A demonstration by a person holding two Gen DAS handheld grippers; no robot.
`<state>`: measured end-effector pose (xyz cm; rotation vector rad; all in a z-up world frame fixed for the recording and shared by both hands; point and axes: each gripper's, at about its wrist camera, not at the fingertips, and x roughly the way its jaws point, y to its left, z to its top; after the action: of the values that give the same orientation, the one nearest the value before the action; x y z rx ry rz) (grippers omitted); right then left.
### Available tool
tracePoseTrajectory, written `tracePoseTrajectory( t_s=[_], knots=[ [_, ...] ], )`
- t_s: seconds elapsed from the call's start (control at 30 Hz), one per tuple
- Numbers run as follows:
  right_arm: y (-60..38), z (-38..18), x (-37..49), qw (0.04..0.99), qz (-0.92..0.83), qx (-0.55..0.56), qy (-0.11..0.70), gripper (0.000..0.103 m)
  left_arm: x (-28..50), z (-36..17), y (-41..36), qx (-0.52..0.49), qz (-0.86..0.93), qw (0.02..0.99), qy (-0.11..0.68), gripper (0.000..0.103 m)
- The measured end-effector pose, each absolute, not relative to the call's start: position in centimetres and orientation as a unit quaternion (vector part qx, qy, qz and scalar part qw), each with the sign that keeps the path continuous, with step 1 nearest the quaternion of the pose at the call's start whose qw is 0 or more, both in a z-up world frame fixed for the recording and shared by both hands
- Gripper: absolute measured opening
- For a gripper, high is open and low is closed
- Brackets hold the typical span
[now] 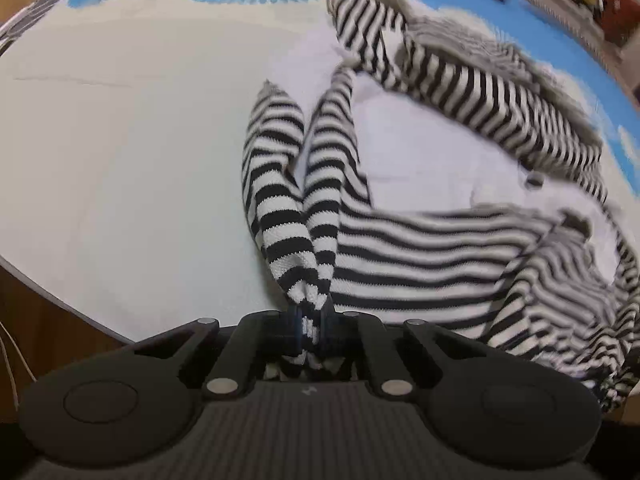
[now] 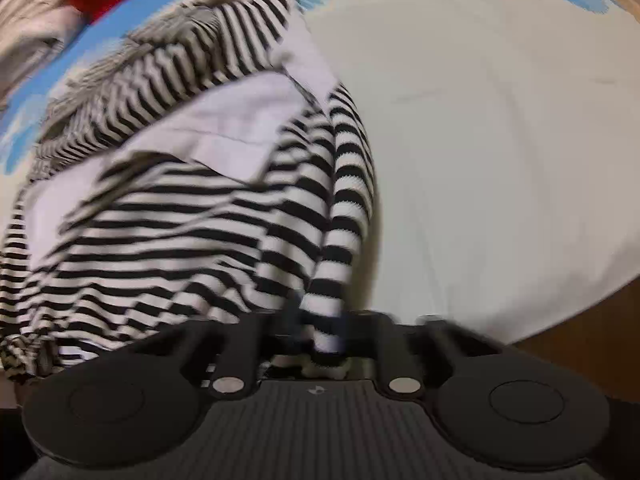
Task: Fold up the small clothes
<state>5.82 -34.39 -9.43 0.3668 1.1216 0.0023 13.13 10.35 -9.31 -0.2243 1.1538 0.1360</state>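
Presently the bed (image 1: 120,140), white sheet with blue print far off, carries a striped top (image 1: 420,256), rumpled, its white lining showing. Judged light, limp and soft knit; it will sag and bunch, so hold hems or cuffs. Left gripper (image 1: 311,326) is clenched on a bunched striped edge at the near side; right gripper (image 2: 326,334) likewise grips a striped fold.

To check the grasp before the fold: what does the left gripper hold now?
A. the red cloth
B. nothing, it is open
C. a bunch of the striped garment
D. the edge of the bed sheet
C: the left gripper is shut on a bunched part of the striped garment.
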Motion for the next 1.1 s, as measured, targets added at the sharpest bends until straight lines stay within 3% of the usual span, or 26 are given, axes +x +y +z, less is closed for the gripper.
tracePoseTrajectory(
  t_s=[0.17,0.23,0.3,0.33,0.4,0.83,1.1],
  knots=[
    [-36.3,-8.9,5.6,0.835,-0.013,0.226,0.502,0.007,13.1,-8.8,11.5,-0.146,0.07,0.829,0.535,0.01],
    [-36.4,-9.2,5.7,0.829,-0.019,0.223,0.512,0.007,13.4,-9.3,11.3,-0.141,0.071,0.82,0.55,0.018],
    [-36.1,-9.6,5.9,0.822,-0.019,0.22,0.525,0.015,13.6,-10.0,10.9,-0.118,0.075,0.811,0.567,0.033],
    [-35.8,-9.8,6.0,0.817,-0.018,0.214,0.534,0.02,13.5,-10.2,10.8,-0.108,0.076,0.809,0.572,0.035],
    [-35.3,-10.4,6.0,0.813,-0.016,0.198,0.548,0.042,13.7,-10.4,10.5,-0.095,0.076,0.809,0.576,0.036],
    [-33.7,-10.7,5.8,0.812,0.015,0.148,0.565,0.042,13.9,-11.0,10.4,-0.085,0.086,0.805,0.58,0.045],
    [-33.6,-10.6,5.9,0.814,0.024,0.144,0.562,0.029,14.0,-11.1,10.1,-0.075,0.082,0.806,0.581,0.043]
  ],
)
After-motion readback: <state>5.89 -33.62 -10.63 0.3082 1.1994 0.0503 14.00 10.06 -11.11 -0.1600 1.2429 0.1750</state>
